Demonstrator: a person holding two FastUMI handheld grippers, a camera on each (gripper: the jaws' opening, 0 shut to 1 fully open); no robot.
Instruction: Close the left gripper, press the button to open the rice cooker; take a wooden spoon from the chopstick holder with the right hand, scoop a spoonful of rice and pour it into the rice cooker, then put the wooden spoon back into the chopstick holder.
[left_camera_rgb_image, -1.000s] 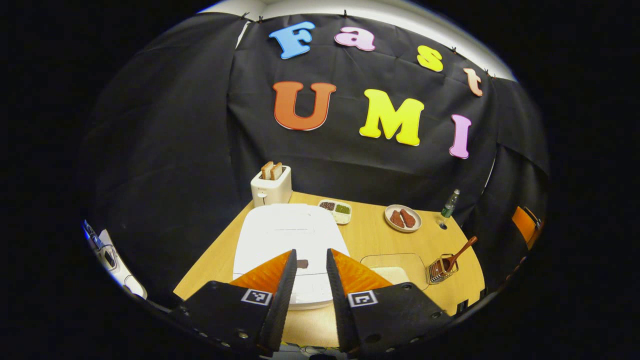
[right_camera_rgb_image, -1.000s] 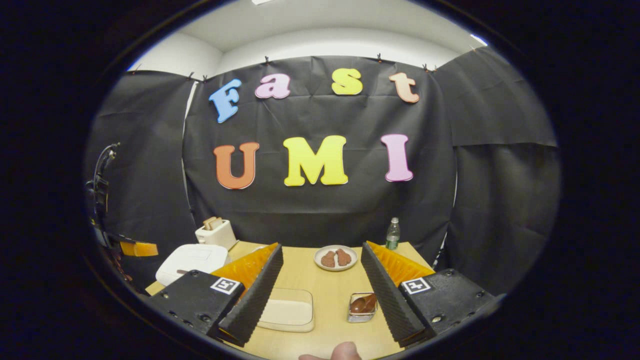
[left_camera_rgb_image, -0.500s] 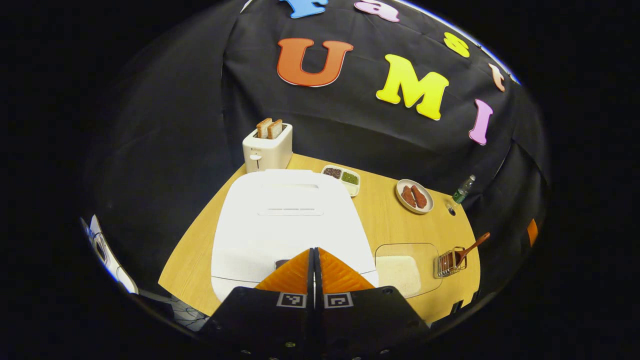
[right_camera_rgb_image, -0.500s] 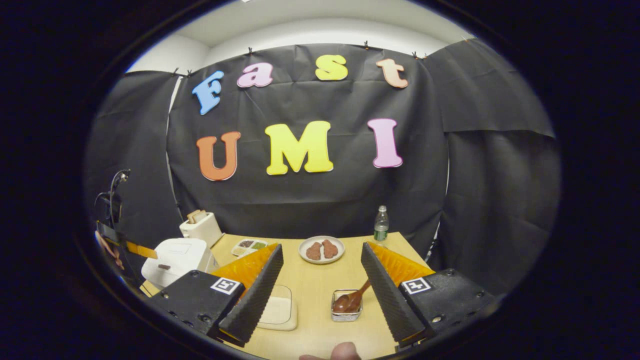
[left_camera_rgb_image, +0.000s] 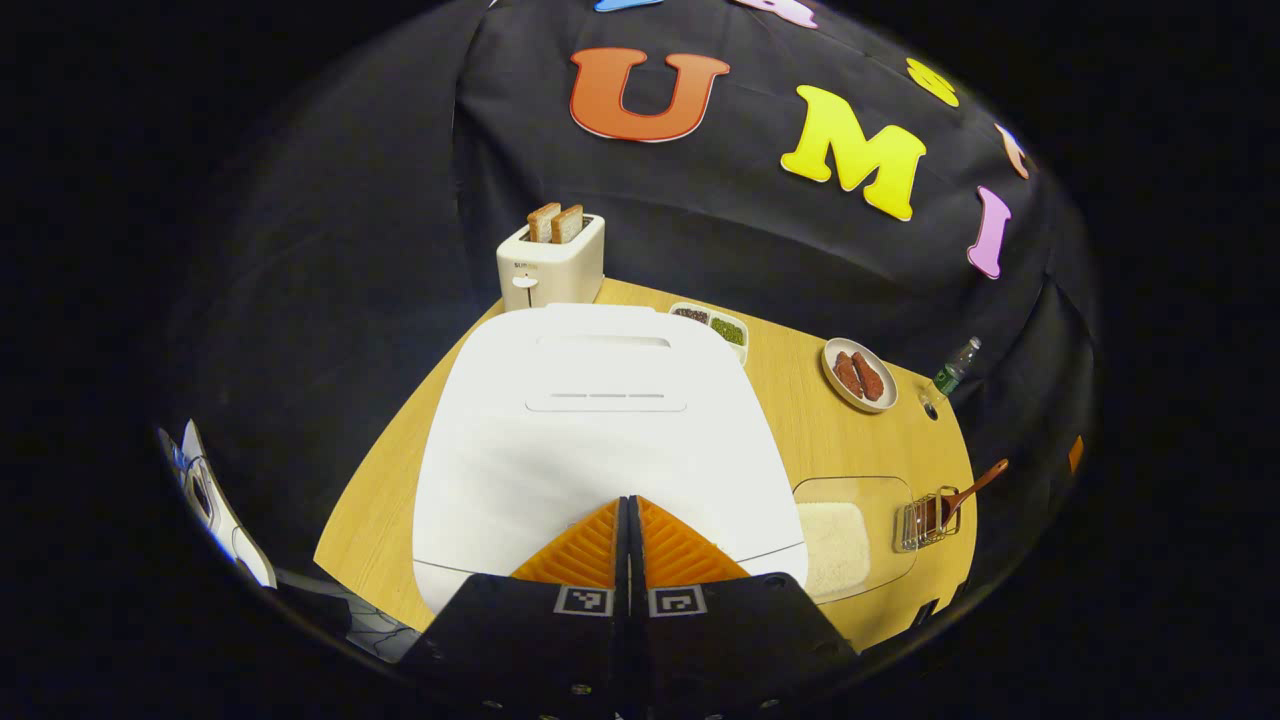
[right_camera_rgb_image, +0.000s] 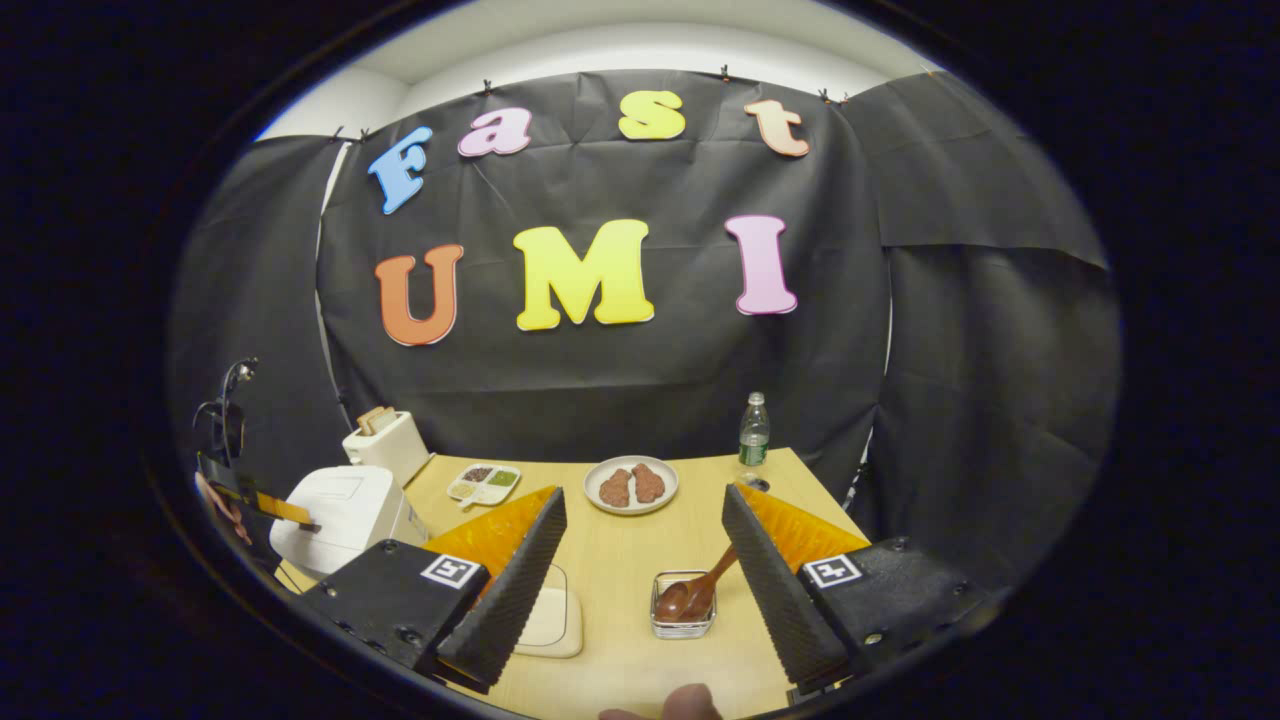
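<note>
In the left gripper view, the left gripper (left_camera_rgb_image: 627, 515) is being held with its fingers pressed together, tips over the front edge of the rice cooker (left_camera_rgb_image: 600, 420), whose lid is lying shut; the button is being hidden beneath them. To its right, a clear tray of rice (left_camera_rgb_image: 850, 540) and the chopstick holder (left_camera_rgb_image: 925, 518) with the wooden spoon (left_camera_rgb_image: 975, 485) are being shown on the table (left_camera_rgb_image: 800, 420). In the right gripper view, the right gripper (right_camera_rgb_image: 645, 545) is being held with fingers wide apart, empty, above the table (right_camera_rgb_image: 620, 560), with the chopstick holder (right_camera_rgb_image: 683, 605) and wooden spoon (right_camera_rgb_image: 700, 592) lying between them, and the rice cooker (right_camera_rgb_image: 340, 505) being seen far left.
</note>
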